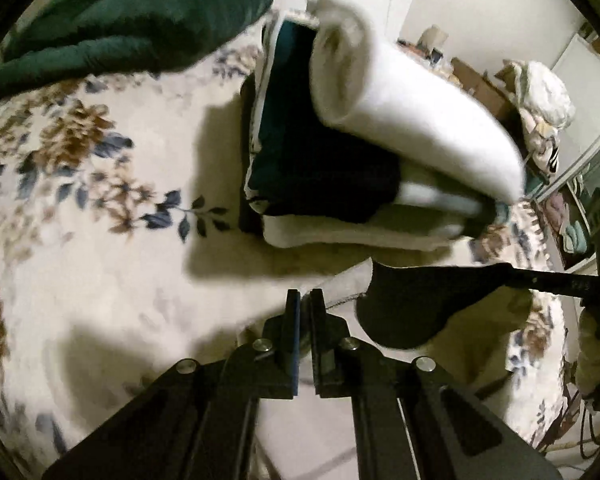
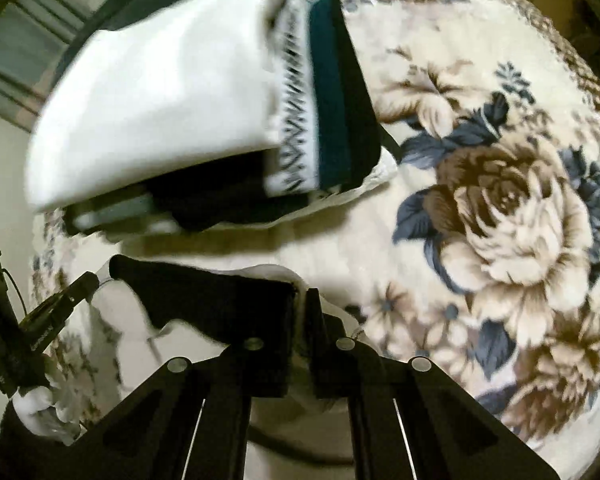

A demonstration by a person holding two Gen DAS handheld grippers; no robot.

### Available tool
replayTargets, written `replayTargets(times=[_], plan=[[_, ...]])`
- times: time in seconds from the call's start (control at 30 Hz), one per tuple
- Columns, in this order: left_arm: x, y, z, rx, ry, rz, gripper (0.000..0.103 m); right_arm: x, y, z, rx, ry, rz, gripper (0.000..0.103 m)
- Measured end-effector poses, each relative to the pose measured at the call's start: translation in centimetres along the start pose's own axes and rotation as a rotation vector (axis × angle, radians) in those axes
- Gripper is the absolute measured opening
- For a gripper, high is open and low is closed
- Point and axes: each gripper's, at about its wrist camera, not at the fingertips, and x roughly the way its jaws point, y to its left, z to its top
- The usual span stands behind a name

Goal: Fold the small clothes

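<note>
Here, a small black fabric garment with a pale lining (image 1: 404,304) is held stretched between the two claws above a cream blanket printed with brown roses and blue leaves (image 1: 100,184), which covers a bed. In the left wrist view, the left claw (image 1: 305,308) is seen with its fingers drawn nearly together; a pale edge of the garment is pinched between them. In the same view the right claw (image 1: 500,270) is seen from the side at the far end of the garment, closed on the black cloth. In the right wrist view, the right claw (image 2: 300,308) is clamped on the near corner of the black garment (image 2: 216,300), and the left claw (image 2: 86,282) grips the opposite end at the left of the frame. The garment sags slightly between the two grips and is blurred at its edges.

Beyond the garment, a stack of folded clothes (image 1: 340,184) lies on the blanket. A white folded fabric piece (image 1: 412,132) lies on top of the stack, tilted; beneath it dark teal and black folded items (image 2: 336,92) and a white piece with a black zigzag pattern (image 2: 296,128) are visible. A dark green quilted cushion (image 1: 140,20) lies at the far edge of the bed. A heap of pale laundry (image 1: 540,104) is seen in the background to the right.
</note>
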Motion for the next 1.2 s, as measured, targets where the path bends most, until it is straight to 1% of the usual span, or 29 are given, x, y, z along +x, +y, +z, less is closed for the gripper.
replayTargets(times=[0.1, 0.17, 0.2, 0.27, 0.37, 0.43, 0.5, 0.57, 0.6, 0.63, 0.67, 0.7, 0.73, 0.77, 0.8, 0.83, 0.9, 0.97, 1.03, 1.13, 1.2], plan=[[-3.5, -0.5, -1.4, -0.03, -0.032, -0.011, 0.002, -3.0, 1.3, -2.2, -0.04, -0.029, 0.027, 0.006], [-5.3, -1.1, -2.4, -0.05, -0.043, -0.01, 0.002, -4.7, 1.8, -4.4, -0.059, -0.034, 0.051, 0.006], [-6.1, -1.1, -3.1, -0.067, -0.042, -0.011, 0.002, -5.5, 1.8, -6.0, -0.065, -0.029, 0.061, 0.006], [-7.8, -0.9, -5.4, -0.097, -0.027, -0.005, 0.002, -6.6, 1.9, -9.4, -0.091, -0.008, 0.072, 0.006], [-8.0, 0.1, -8.6, -0.149, 0.033, 0.012, 0.002, -7.1, 1.8, -14.1, -0.115, 0.041, 0.08, 0.006], [-7.2, 1.0, -10.7, -0.199, 0.102, 0.015, 0.002, -6.2, 1.1, -17.0, -0.119, 0.109, 0.069, 0.006], [-6.9, 1.3, -11.5, -0.234, 0.128, 0.007, 0.003, -5.5, 0.0, -18.8, -0.092, 0.137, 0.052, 0.006], [-6.1, 1.4, -11.0, -0.27, 0.16, -0.018, 0.005, -4.9, -1.1, -19.6, -0.078, 0.147, 0.032, 0.006], [-5.6, 1.3, -10.4, -0.291, 0.173, -0.025, 0.009, -4.7, -1.3, -19.6, -0.078, 0.153, 0.029, 0.007], [-5.1, 1.2, -9.5, -0.308, 0.177, -0.044, 0.011, -4.5, -1.5, -19.5, -0.072, 0.162, 0.032, 0.008], [-4.8, 0.8, -8.5, -0.31, 0.17, -0.068, 0.016, -4.2, -1.8, -19.3, -0.055, 0.178, 0.038, 0.012], [-4.4, 0.5, -7.7, -0.305, 0.164, -0.072, 0.032, -4.0, -2.0, -19.1, -0.034, 0.194, 0.047, 0.016], [-3.9, 0.1, -6.8, -0.291, 0.154, -0.07, 0.052, -4.0, -2.3, -18.8, -0.006, 0.203, 0.061, 0.028], [-3.2, -0.5, -5.3, -0.259, 0.136, -0.066, 0.058, -4.2, -2.8, -18.5, 0.029, 0.197, 0.079, 0.042], [-2.7, -0.7, -4.3, -0.233, 0.127, -0.062, 0.061, -4.2, -3.1, -18.2, 0.054, 0.184, 0.092, 0.046], [-1.8, -1.1, -3.3, -0.205, 0.13, -0.055, 0.06, -4.6, -3.4, -17.9, 0.077, 0.169, 0.101, 0.049], [0.5, -1.9, -1.0, -0.124, 0.15, -0.026, 0.06, -5.2, -3.7, -17.0, 0.118, 0.143, 0.112, 0.05], [3.2, -2.8, 0.7, -0.035, 0.194, 0.003, 0.06, -5.5, -4.4, -16.4, 0.163, 0.111, 0.117, 0.05], [6.0, -3.8, 1.9, 0.071, 0.246, 0.008, 0.06, -5.4, -4.9, -16.1, 0.197, 0.094, 0.118, 0.05], [9.8, -4.8, 2.4, 0.186, 0.349, 0.038, 0.06, -5.0, -5.8, -15.8, 0.251, 0.079, 0.125, 0.05], [11.9, -5.0, 2.1, 0.238, 0.427, 0.04, 0.058, -4.6, -6.5, -15.7, 0.28, 0.075, 0.128, 0.05]])
